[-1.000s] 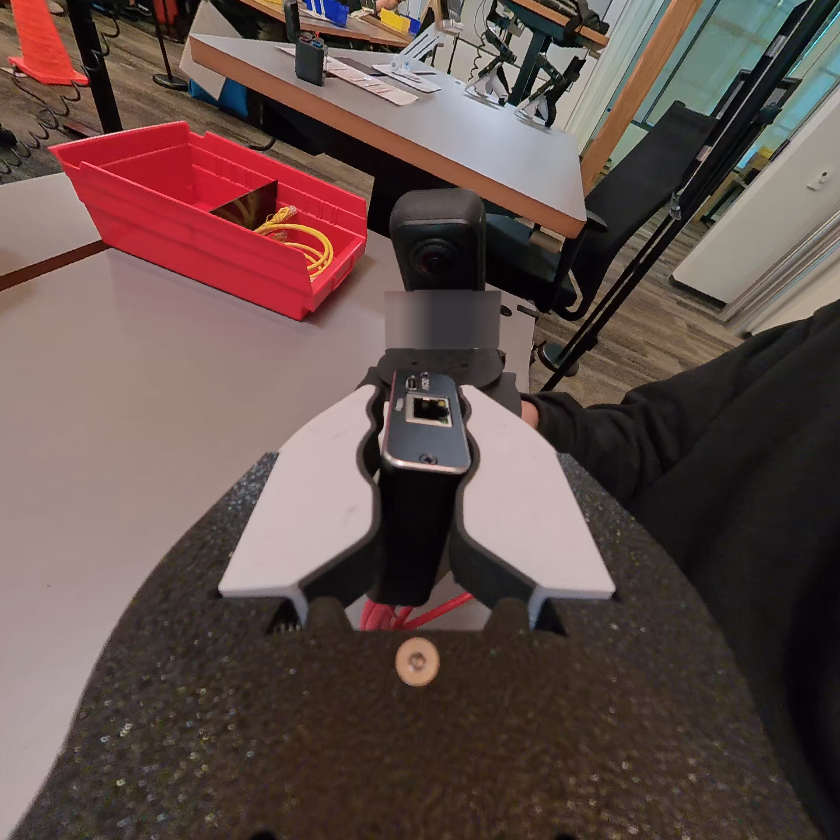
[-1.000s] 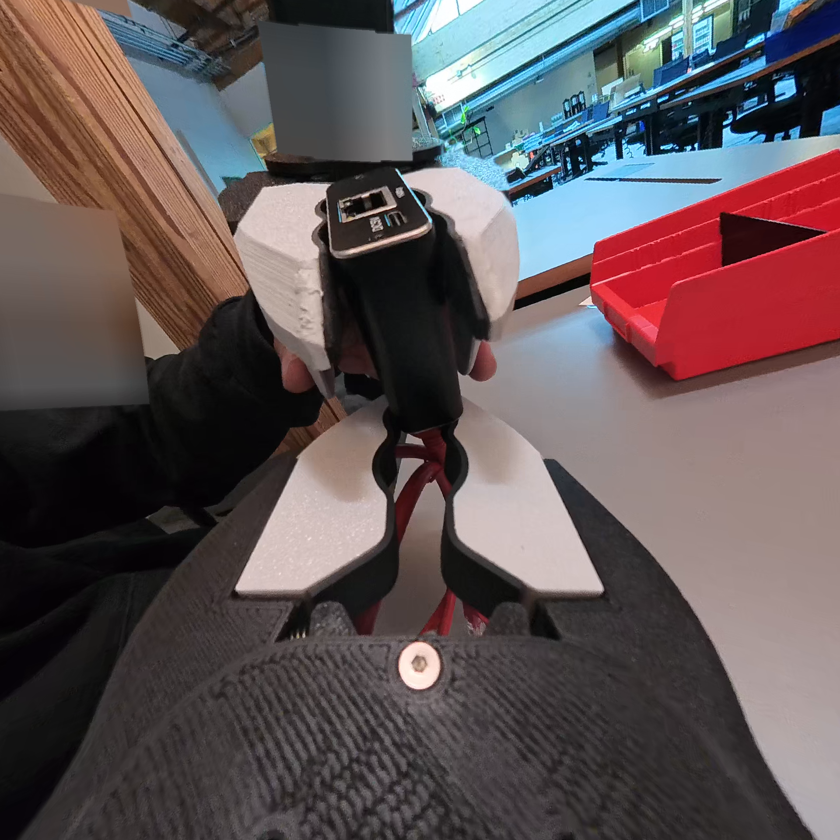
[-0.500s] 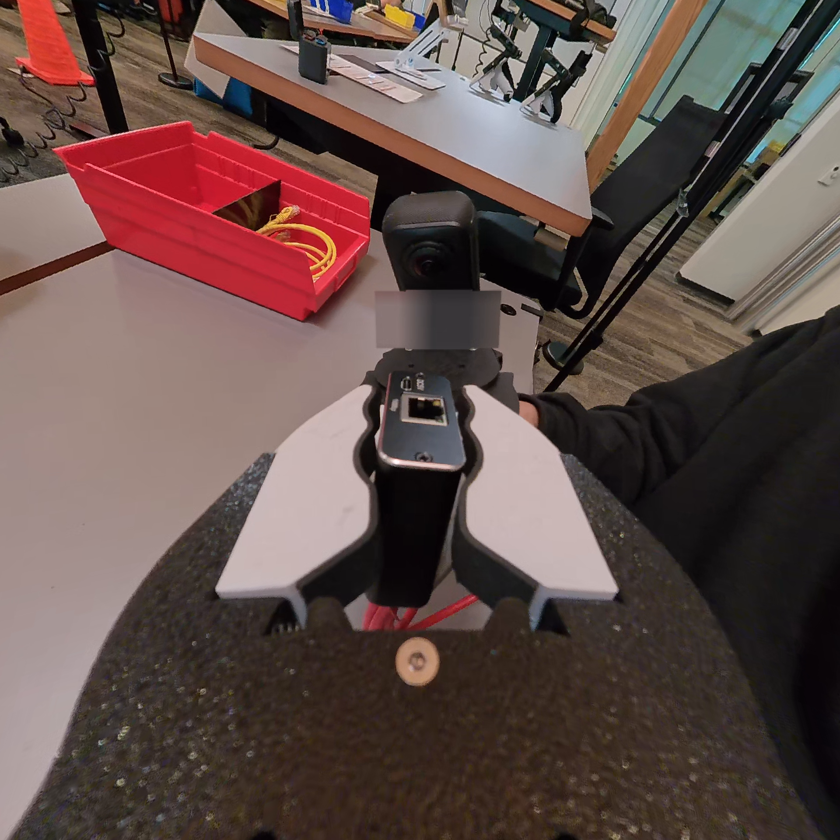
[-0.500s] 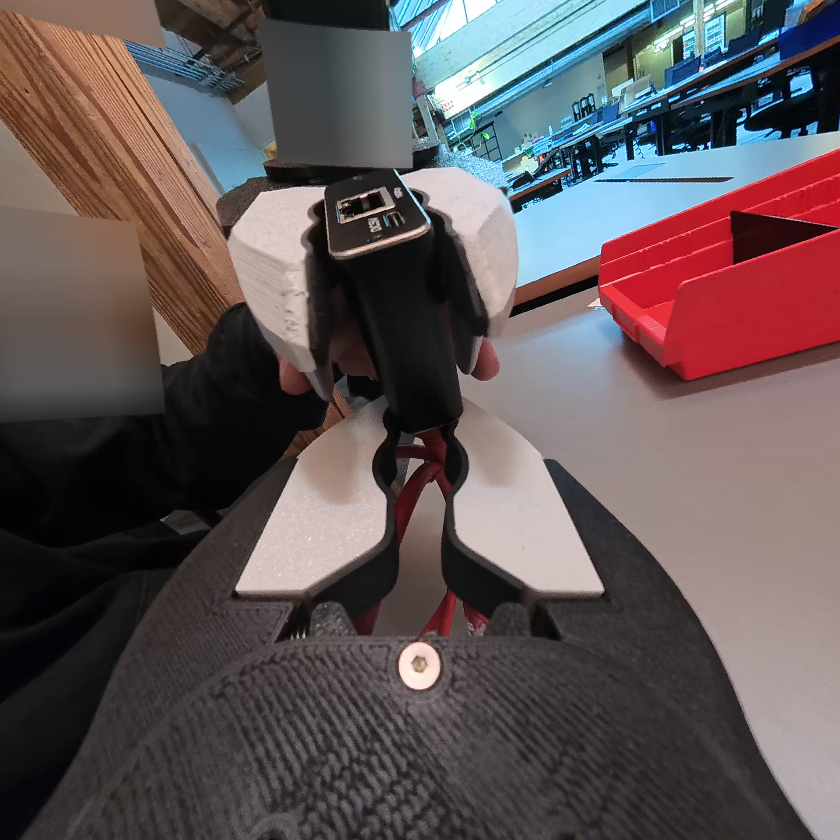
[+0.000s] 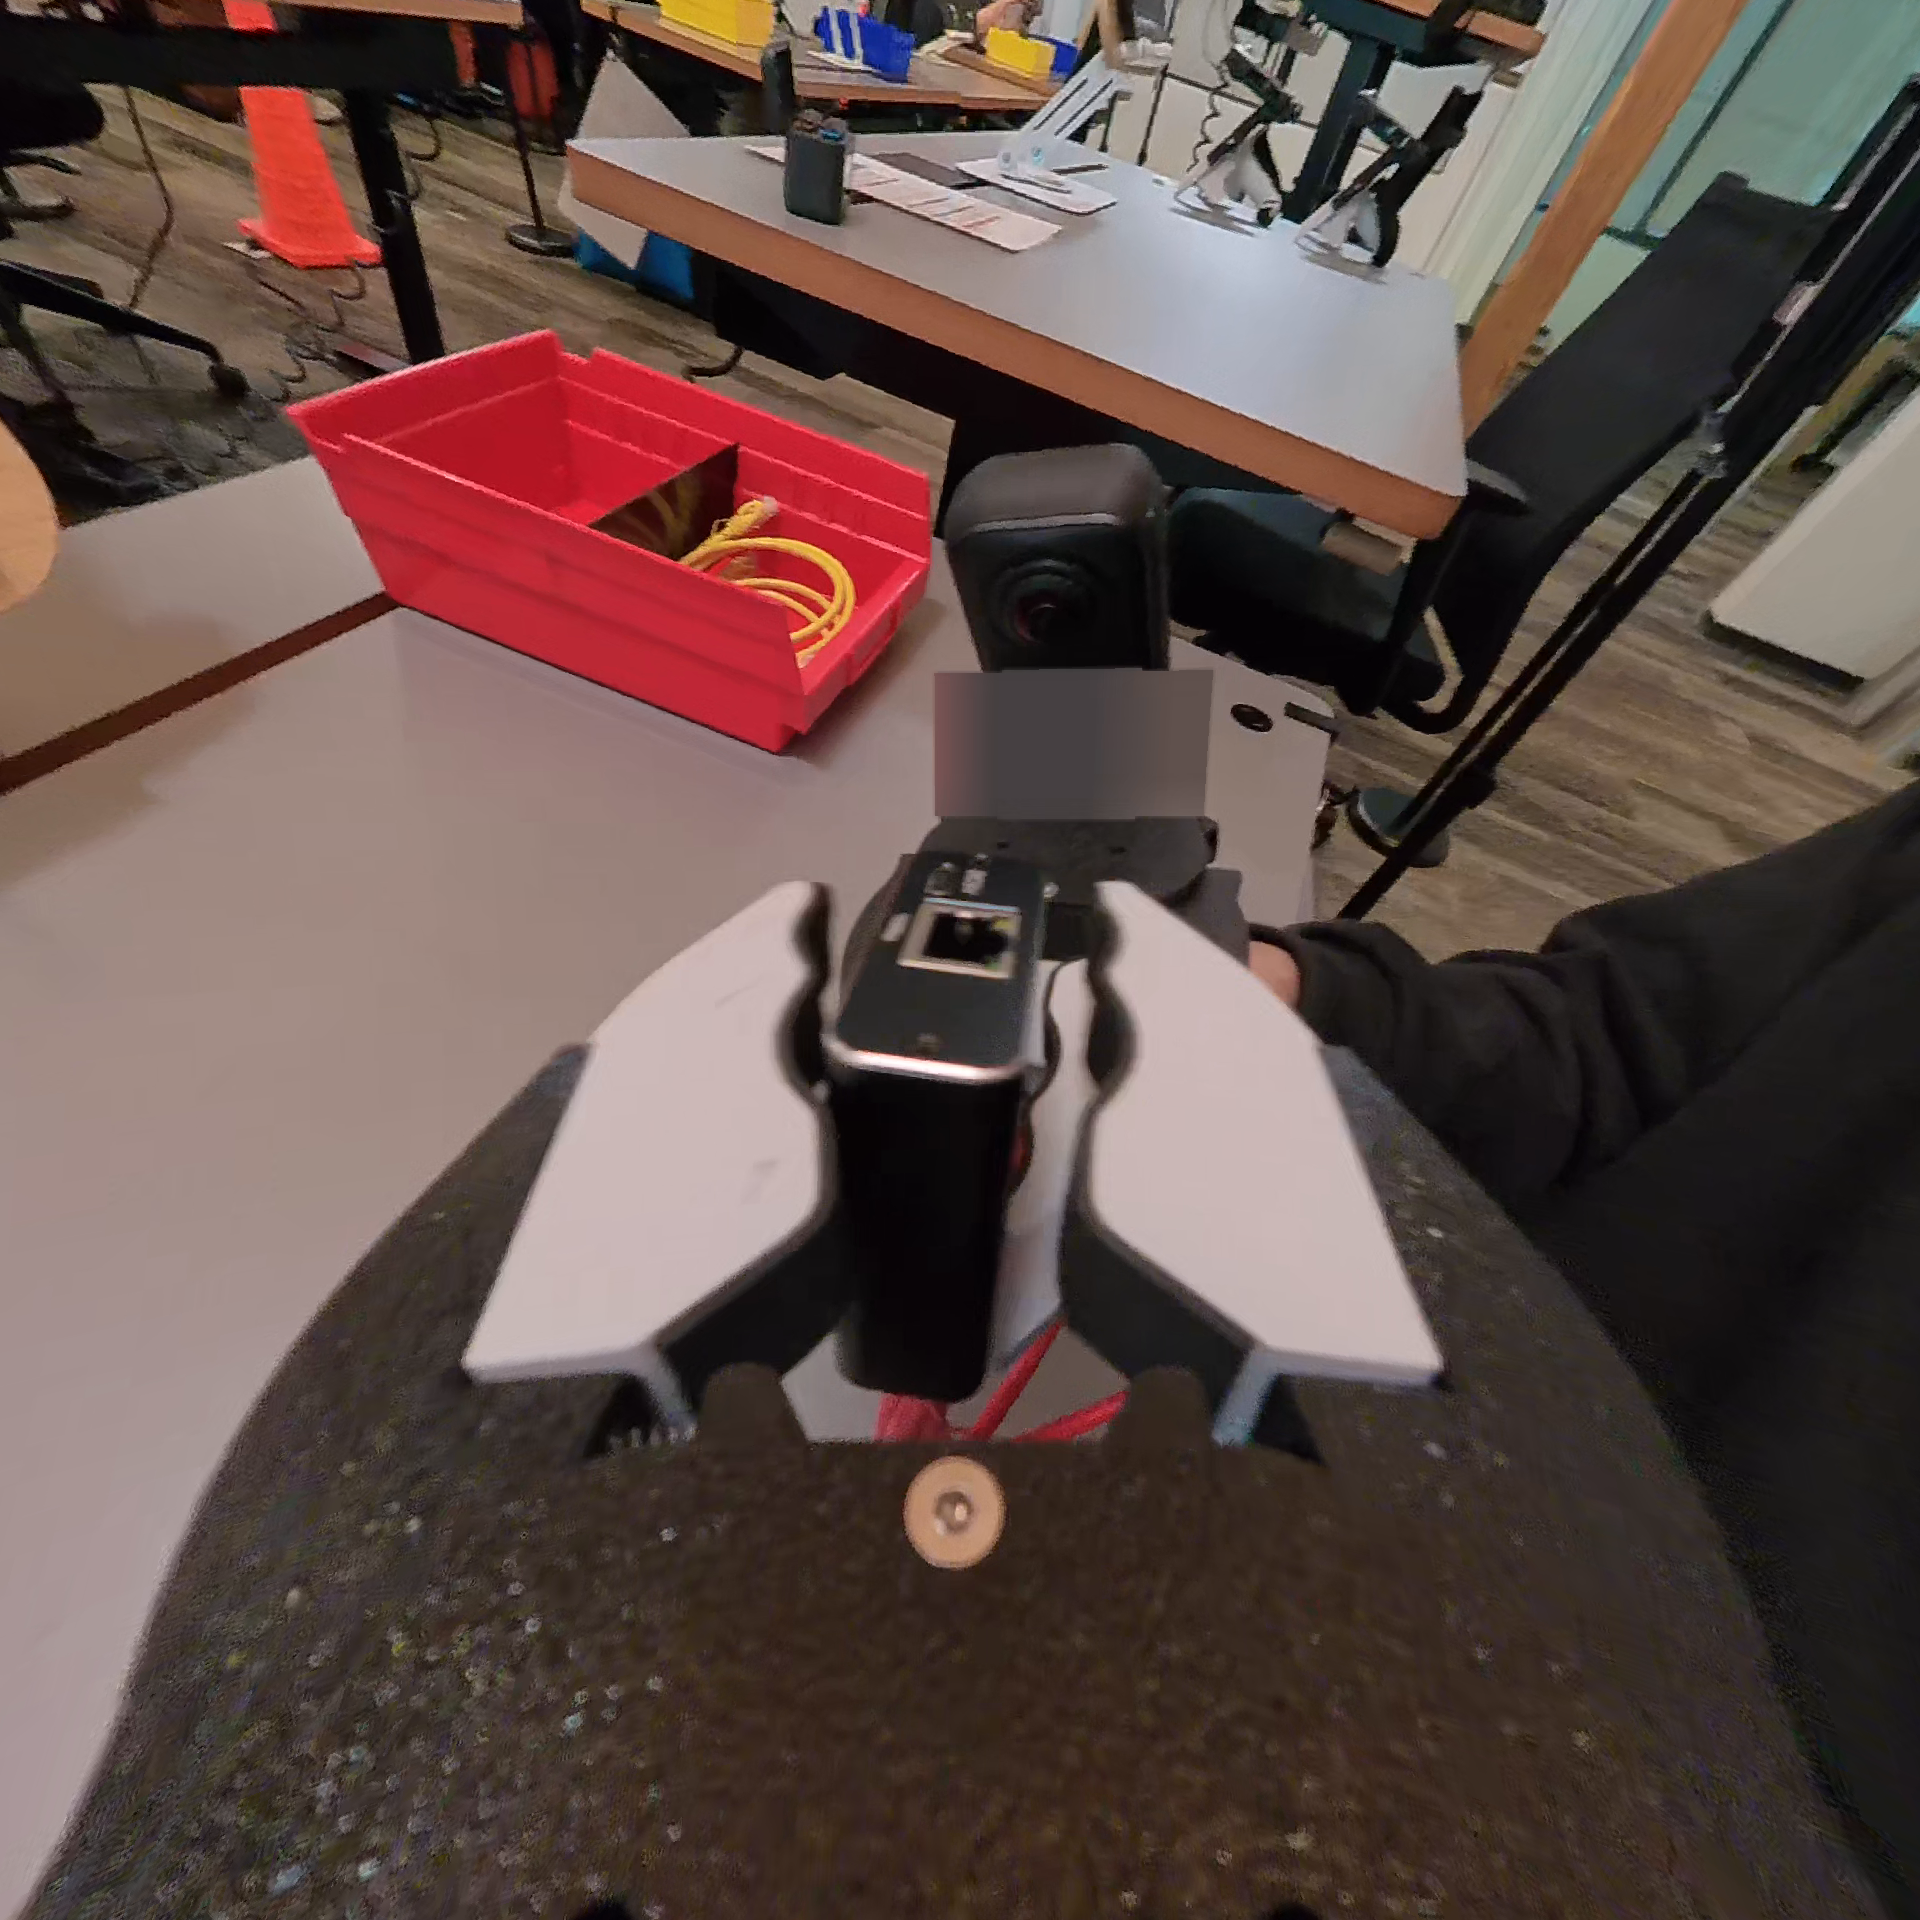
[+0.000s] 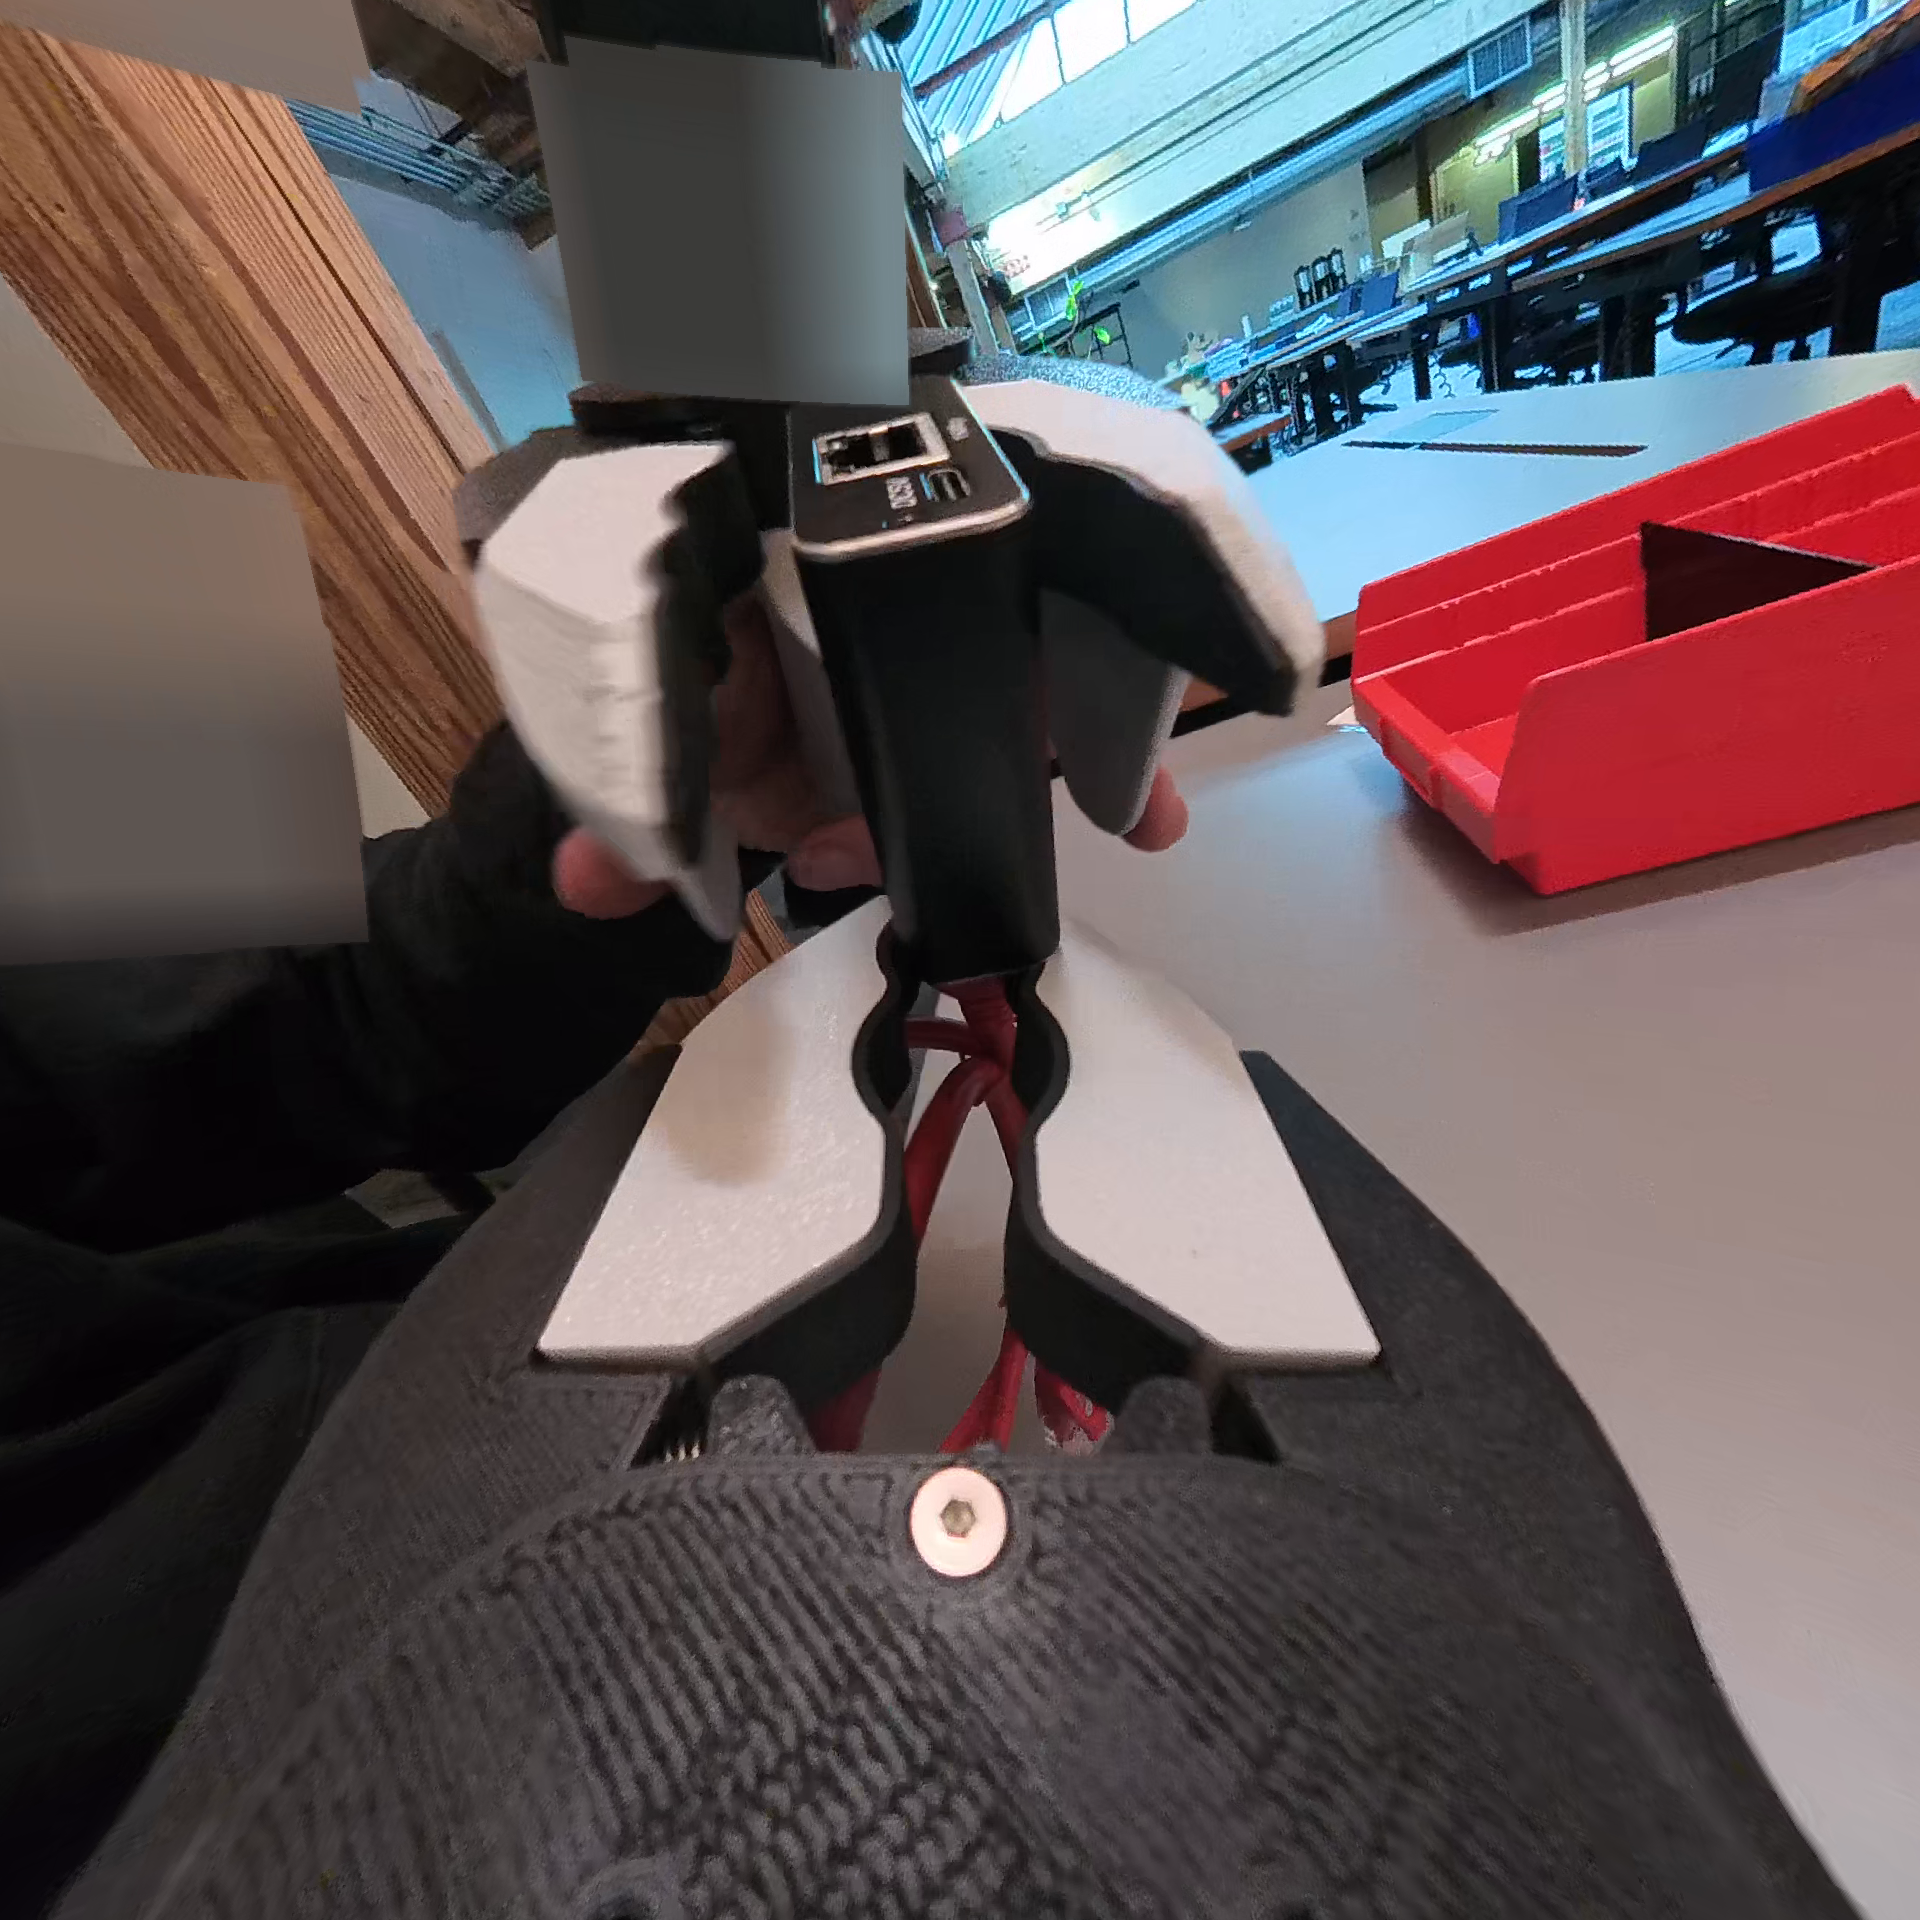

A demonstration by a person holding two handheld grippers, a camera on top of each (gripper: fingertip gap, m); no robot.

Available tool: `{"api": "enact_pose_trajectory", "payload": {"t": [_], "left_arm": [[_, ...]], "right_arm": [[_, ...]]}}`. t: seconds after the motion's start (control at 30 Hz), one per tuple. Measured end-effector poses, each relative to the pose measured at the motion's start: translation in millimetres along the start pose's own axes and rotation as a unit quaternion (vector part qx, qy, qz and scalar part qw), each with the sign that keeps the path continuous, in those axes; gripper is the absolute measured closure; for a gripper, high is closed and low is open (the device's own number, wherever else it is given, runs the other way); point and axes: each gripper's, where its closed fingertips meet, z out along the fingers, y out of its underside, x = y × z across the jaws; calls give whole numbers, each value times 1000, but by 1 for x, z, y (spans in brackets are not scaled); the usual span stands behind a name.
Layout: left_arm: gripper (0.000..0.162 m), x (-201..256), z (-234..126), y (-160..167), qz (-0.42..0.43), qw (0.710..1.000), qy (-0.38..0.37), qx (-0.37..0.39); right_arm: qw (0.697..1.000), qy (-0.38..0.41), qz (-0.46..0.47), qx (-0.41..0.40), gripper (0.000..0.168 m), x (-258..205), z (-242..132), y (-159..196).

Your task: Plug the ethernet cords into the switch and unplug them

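A black ethernet switch [image 5: 920, 1195] with a silver end face and one empty port stands between my two facing grippers. My left gripper [image 5: 956, 920] is open, its white fingers [image 5: 686, 1122] spread on both sides of the switch with a gap. In the right wrist view my right gripper [image 6: 966, 971] is shut on the lower end of the switch [image 6: 935, 748], and the left gripper's fingers [image 6: 582, 634] stand apart around its upper part. Red ethernet cords [image 6: 971, 1122] hang from under the switch and also show in the left wrist view [image 5: 997, 1397].
A red bin [image 5: 582, 613] with a coiled yellow cord [image 5: 790, 587] stands on the grey table [image 5: 312, 935] at the back left; it also shows in the right wrist view [image 6: 1662, 769]. A person's black sleeve [image 5: 1662, 1091] is on the right. A wooden post [image 6: 229, 343] stands behind. Left tips to right tips: about 8 cm.
My left gripper has opened and let go of the switch. My right gripper stays shut on its lower end. The switch has tilted slightly.
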Motion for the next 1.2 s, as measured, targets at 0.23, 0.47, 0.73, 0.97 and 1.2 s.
{"api": "enact_pose_trajectory", "payload": {"t": [0.23, 0.47, 0.73, 0.97, 1.2], "left_arm": [[134, 4, -2, -4, 52, 998, 23, 9], [135, 0, -4, 8, 39, 997, 25, -58], [134, -7, 1, 10, 46, 996, 21, -77], [134, -26, 12, 20, 25, 995, 6, -98], [134, -37, 17, 21, -56, 996, 34, -59]], "right_arm": [[1000, -23, 5, 7, 151, -7, -1, -2], [995, -72, 63, 37, 151, -9, 8, 1], [991, -72, 93, 59, 150, -2, 5, -1], [981, -75, 160, 85, 149, 17, -1, 5], [983, -45, 160, 78, 150, 31, -10, 10]]}}
